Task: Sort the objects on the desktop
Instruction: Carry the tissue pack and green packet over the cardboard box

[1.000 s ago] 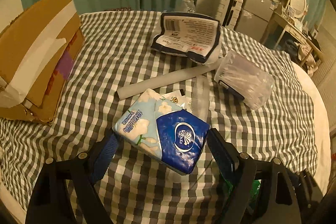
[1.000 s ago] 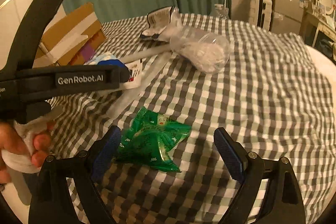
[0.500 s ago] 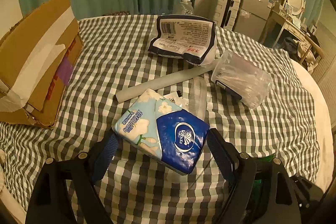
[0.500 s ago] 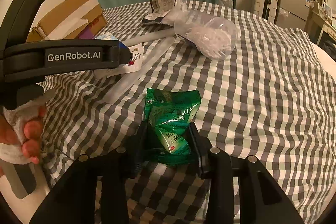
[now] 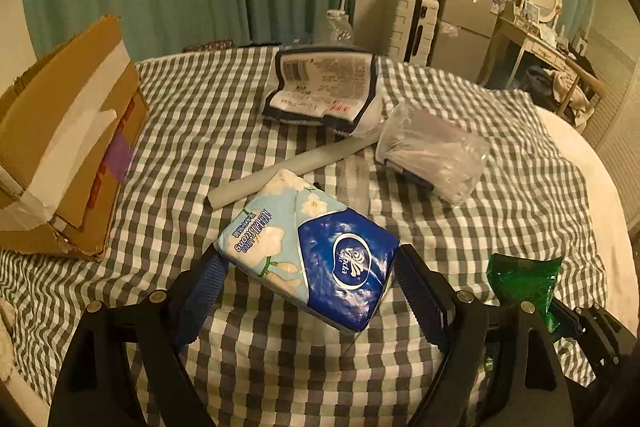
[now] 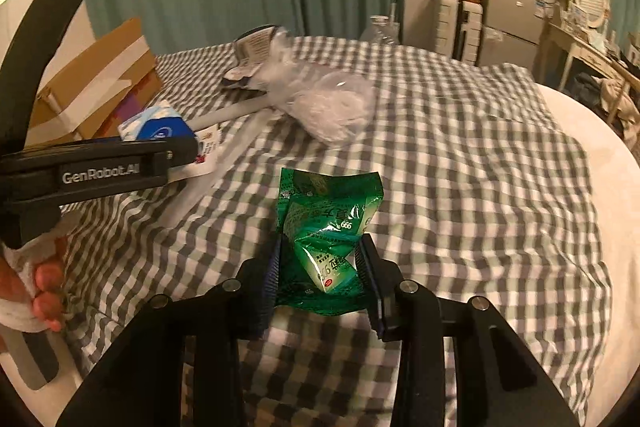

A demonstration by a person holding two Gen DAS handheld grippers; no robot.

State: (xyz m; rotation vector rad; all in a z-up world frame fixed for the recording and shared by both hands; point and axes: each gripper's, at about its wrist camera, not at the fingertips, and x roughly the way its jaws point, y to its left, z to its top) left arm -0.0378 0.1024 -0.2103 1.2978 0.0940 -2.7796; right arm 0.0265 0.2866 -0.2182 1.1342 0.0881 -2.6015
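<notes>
My right gripper (image 6: 322, 263) is clamped on the green sachet pack (image 6: 330, 227): both pads press its crumpled lower half and the upper half sticks up free above the fingertips. My left gripper (image 5: 308, 267) grips the blue tissue pack (image 5: 308, 247) across its width (jaws wide, but the pads touch both ends), and the pack sits tilted, its dark blue end lower and toward me. Landmark for everything else: the cardboard box (image 5: 68, 147) at the left edge of the checked tablecloth (image 5: 200, 115). The tissue pack is to the right of the box and nearer me; the green pack (image 5: 524, 279) is much farther right of it, near the cloth's right edge. A pale tube (image 5: 288, 167) lies diagonally on the cloth right of the box, just behind the tissue pack. A dark-edged printed pouch (image 5: 324, 87) lies right of the box and farther back. A clear plastic bag (image 5: 432, 151) lies beyond the tube's far end, well apart from the box. In the right wrist view, my left hand (image 6: 36, 279) (wrapped in white cloth) holds the left gripper's handle.
</notes>
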